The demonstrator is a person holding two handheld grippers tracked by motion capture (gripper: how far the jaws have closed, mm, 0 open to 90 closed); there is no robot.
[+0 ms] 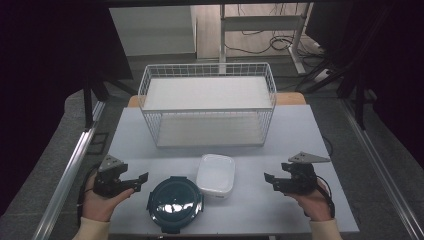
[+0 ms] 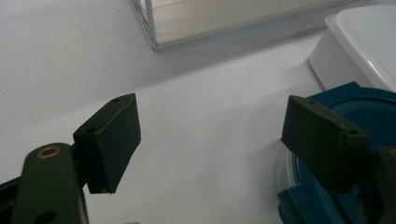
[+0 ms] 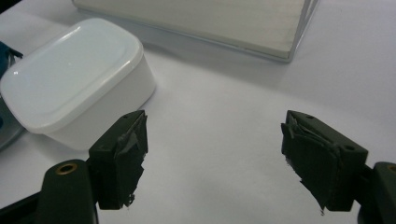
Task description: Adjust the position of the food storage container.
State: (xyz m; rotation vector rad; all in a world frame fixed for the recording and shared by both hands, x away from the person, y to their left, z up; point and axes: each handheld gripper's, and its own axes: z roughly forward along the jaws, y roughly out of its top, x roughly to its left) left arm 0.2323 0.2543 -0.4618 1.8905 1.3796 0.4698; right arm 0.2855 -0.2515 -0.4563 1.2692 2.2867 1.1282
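A round dark-blue lidded container [image 1: 175, 203] sits near the table's front edge, and a white rectangular lidded box [image 1: 216, 175] touches it on the right. My left gripper [image 1: 139, 182] is held just left of the round container, open, with nothing between its jaws. In the left gripper view the blue container [image 2: 355, 98] lies behind the right jaw and the white box [image 2: 359, 42] is beyond it. My right gripper [image 1: 270, 181] is open and empty, to the right of the white box. The right gripper view has the white box [image 3: 74, 70] left of its jaws.
A white wire two-shelf rack [image 1: 207, 102] stands at the back middle of the grey table [image 1: 300, 135]. Bare table lies between the rack and the containers. Metal rails [image 1: 70, 170] run along both sides of the table.
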